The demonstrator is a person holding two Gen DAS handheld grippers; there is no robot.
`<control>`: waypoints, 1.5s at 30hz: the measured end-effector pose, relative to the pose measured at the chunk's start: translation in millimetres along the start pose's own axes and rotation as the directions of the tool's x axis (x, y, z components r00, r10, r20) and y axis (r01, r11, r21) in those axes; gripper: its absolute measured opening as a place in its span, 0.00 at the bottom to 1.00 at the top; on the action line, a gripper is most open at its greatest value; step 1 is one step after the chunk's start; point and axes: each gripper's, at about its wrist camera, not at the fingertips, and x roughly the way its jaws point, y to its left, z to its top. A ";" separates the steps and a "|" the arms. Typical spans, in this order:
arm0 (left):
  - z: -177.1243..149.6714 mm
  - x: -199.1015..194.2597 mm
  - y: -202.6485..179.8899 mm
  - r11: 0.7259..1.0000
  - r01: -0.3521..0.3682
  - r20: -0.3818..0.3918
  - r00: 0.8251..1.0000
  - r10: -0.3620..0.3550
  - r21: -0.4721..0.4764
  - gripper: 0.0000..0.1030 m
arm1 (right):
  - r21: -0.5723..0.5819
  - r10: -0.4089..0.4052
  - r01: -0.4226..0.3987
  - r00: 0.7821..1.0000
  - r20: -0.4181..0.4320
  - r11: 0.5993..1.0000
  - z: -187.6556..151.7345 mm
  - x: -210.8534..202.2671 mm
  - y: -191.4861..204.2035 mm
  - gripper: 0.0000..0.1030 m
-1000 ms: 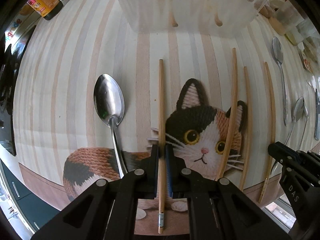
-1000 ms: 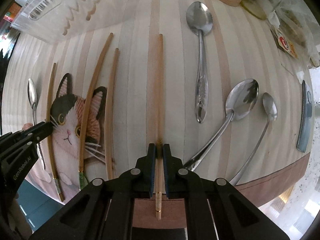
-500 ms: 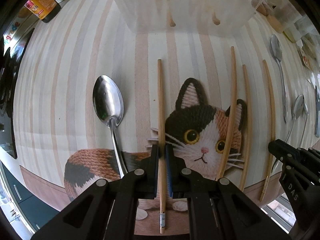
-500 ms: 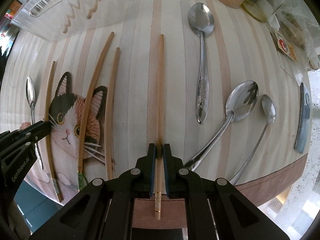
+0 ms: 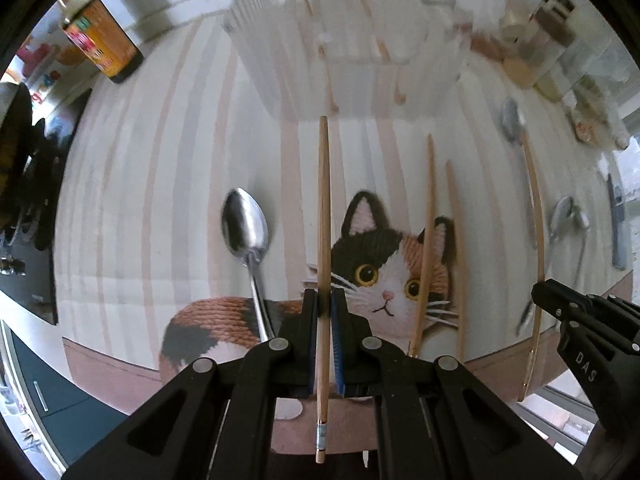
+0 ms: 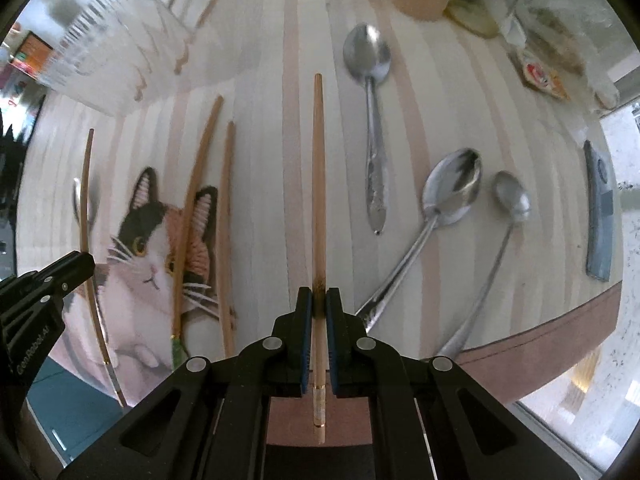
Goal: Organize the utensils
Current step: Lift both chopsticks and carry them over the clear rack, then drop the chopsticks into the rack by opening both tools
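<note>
Each set of jaws is clamped on a chopstick, left gripper on one chopstick, right gripper on another chopstick.

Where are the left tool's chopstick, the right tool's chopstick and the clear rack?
left chopstick (image 5: 323,200), left wrist view, mid shaft.
right chopstick (image 6: 318,184), right wrist view, mid shaft.
clear rack (image 5: 360,80), left wrist view, front wall.

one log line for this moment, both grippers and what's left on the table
left gripper: shut on chopstick | right gripper: shut on chopstick | left: two chopsticks, spoons
</note>
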 end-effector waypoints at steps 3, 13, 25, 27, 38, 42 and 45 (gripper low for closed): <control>0.3 -23.2 3.0 1.000 0.015 0.042 0.999 -0.015 -0.011 0.04 | -0.001 0.017 -0.017 0.999 0.037 1.000 0.7 -19.9 -2.4 0.07; 44.5 -108.2 25.6 0.995 0.095 0.222 0.971 -0.085 -0.034 0.04 | -0.002 0.104 -0.105 0.977 0.186 0.994 32.6 -101.8 -1.6 0.07; 181.5 -153.1 42.7 0.960 0.260 0.307 0.926 -0.219 -0.100 0.04 | -0.041 0.219 -0.217 0.922 0.319 0.975 148.8 -167.7 22.1 0.07; 204.4 -142.1 43.7 0.960 0.259 0.280 0.934 -0.220 -0.110 0.04 | -0.046 0.216 -0.213 0.921 0.323 0.976 175.1 -168.5 30.5 0.07; 269.9 -46.6 50.8 0.965 0.216 0.068 0.976 -0.208 -0.151 0.06 | -0.026 0.225 -0.224 0.954 0.197 0.974 265.5 -103.9 67.6 0.07; 266.7 -42.4 56.7 0.976 0.149 0.064 0.988 -0.140 -0.158 0.07 | -0.034 0.234 -0.232 0.962 0.138 0.972 273.6 -79.0 75.0 0.08; 259.3 -53.3 61.0 0.984 0.083 0.108 0.992 -0.066 -0.156 0.12 | -0.040 0.231 -0.228 0.966 0.118 0.973 271.0 -73.0 75.3 0.16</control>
